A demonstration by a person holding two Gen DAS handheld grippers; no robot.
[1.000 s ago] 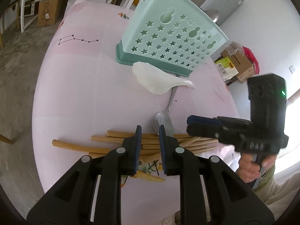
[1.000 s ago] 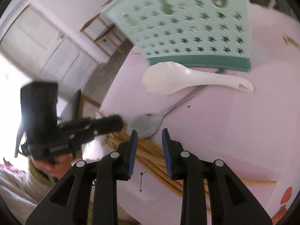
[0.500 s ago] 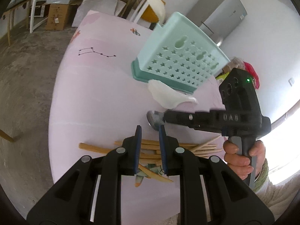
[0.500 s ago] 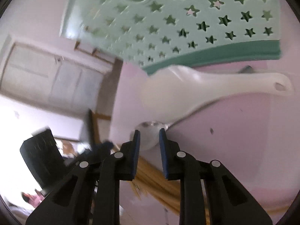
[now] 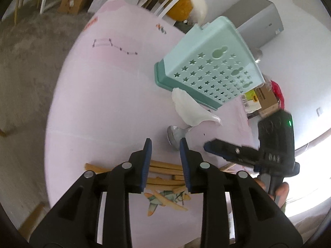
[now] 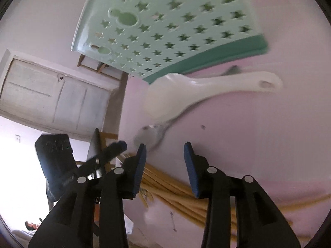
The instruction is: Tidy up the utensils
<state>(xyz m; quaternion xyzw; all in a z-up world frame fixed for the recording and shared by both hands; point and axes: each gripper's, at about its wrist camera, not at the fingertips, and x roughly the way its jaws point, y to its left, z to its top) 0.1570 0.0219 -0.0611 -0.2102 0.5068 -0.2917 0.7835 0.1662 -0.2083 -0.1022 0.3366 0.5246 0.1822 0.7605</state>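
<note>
Nothing sorted yet as far as I can see: chopsticks [image 5: 165, 166], metal spoon [image 5: 175, 134] and white rice paddle [image 5: 190, 111] all lie loose on the pink table [image 5: 107, 95], and the mint star-holed holder [image 5: 209, 68] stands behind them, paddle lying right at its base. I'd call this the approach to the first pick. My left gripper [image 5: 165, 152] has just been opening; jaws are part open with nothing held, hanging over the chopstick pile, sticks showing in the gap below but pads not on them. My right gripper [image 6: 164, 157] has just been opening too, a bit wider, empty, pointing at the spoon bowl [image 6: 149, 135] with the yellow chopsticks [image 6: 175, 188] under it. Spoon handle runs under the paddle [image 6: 186, 91], so that one may drag the paddle if lifted carelessly. Next I'd drop one gripper low, straddle a single utensil, likely a chopstick or the spoon bowl, close square on it, then carry it to the holder [image 6: 169, 29]. Its top opening isn't visible from here, so I can't tell which slot.
</note>
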